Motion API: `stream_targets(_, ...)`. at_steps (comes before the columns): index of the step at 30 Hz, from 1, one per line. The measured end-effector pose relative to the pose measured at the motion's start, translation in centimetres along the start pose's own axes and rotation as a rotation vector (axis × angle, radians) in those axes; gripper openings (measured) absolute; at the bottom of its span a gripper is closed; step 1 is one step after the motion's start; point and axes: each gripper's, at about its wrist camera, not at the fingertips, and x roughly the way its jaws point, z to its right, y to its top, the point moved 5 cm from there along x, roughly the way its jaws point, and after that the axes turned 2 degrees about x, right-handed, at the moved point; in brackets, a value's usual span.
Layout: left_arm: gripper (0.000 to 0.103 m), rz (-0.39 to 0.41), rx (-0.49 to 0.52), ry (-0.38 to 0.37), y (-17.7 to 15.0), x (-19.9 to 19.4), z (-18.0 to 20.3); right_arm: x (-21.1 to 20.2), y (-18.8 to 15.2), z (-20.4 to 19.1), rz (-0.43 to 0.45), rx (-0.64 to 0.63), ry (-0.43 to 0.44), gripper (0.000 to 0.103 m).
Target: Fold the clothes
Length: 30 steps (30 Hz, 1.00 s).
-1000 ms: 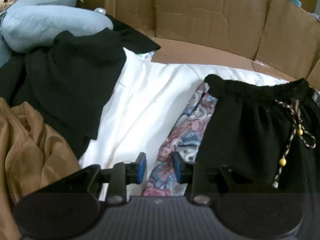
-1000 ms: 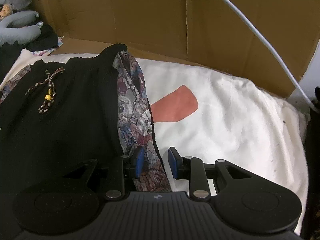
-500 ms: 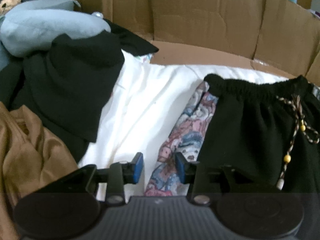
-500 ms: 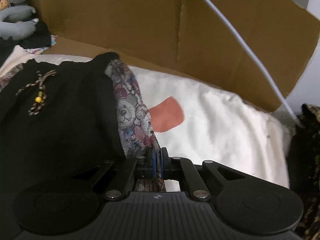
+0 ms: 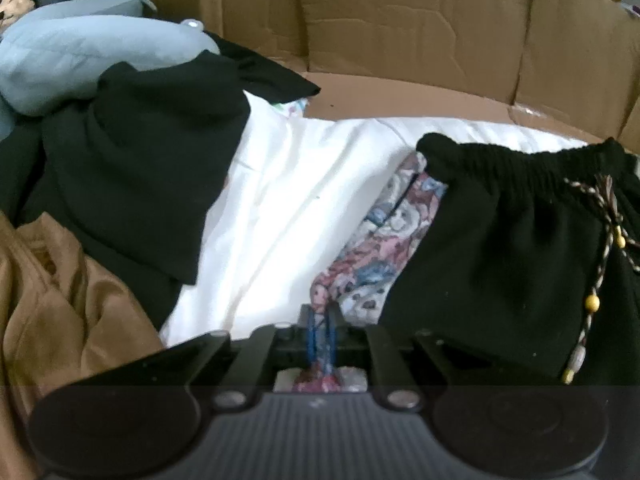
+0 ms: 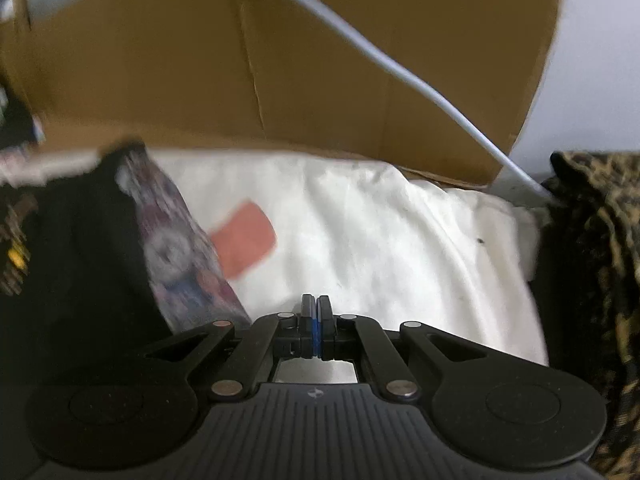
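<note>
Cardboard wall (image 5: pixel 400 20) at 12 o'clock. White sheet (image 5: pixel 288 216), centre. Black skirt (image 5: pixel 500 240) with patterned side panel (image 5: pixel 384 256) lies on the sheet at 3 o'clock; beaded drawstring (image 5: pixel 600 264) at its waist. Black garment (image 5: pixel 140 160), tan garment (image 5: pixel 52 300) at 9 o'clock. Left hand-held gripper (image 5: pixel 320 336) clenched on the patterned side panel. Right hand-held gripper (image 6: pixel 316 320) closed, pads together, nothing visibly between them.

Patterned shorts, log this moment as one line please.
left claw: shut on patterned shorts edge | right claw: shut, grasp unclear, view blurred | shorts on white sheet | fold not yet made
</note>
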Motion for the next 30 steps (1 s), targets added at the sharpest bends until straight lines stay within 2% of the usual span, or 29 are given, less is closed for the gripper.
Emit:
stream_targets(4, 0.018, 0.042, -0.067, -0.024, 0.8, -0.7, -0.6, -0.3, 1.0, -1.5, 0.031, -0.023, 0.071, 0.003)
stream_targets(9, 0.022, 0.055, -0.069, -0.037, 2.0, -0.4, -0.1, 0.8, 1.9, -4.1, 0.011, -0.046, 0.134, 0.007)
stream_targets(11, 0.028, 0.060, -0.077, -0.040, 2.5, -0.1, 0.1, 1.1, 1.9, -4.9, 0.000, -0.054, 0.153, 0.041)
stream_targets(12, 0.031, 0.063, -0.084, -0.043, 2.6, 0.1, 0.2, 1.2, 2.0, -5.4, 0.002, -0.066, 0.160, 0.044)
stream_targets(17, 0.032, 0.054, -0.079, -0.042, 3.6, 1.5, 0.9, 2.2, 2.5, -6.4, -0.005, -0.100, 0.133, 0.045)
stream_targets(22, 0.033, 0.006, -0.083, -0.024, 3.7, 3.6, 0.8, 4.2, 2.5, -6.7, -0.051, -0.140, 0.098, 0.044)
stream_targets(27, 0.033, 0.044, -0.061, -0.015, 4.5, 2.1, 1.2, 4.2, 3.3, -6.8, -0.029, -0.156, -0.014, 0.040)
stream_targets(30, 0.032, 0.068, -0.048, -0.009, 4.9, 1.2, 1.5, 3.3, 3.7, -7.0, -0.018, -0.142, -0.001, 0.038)
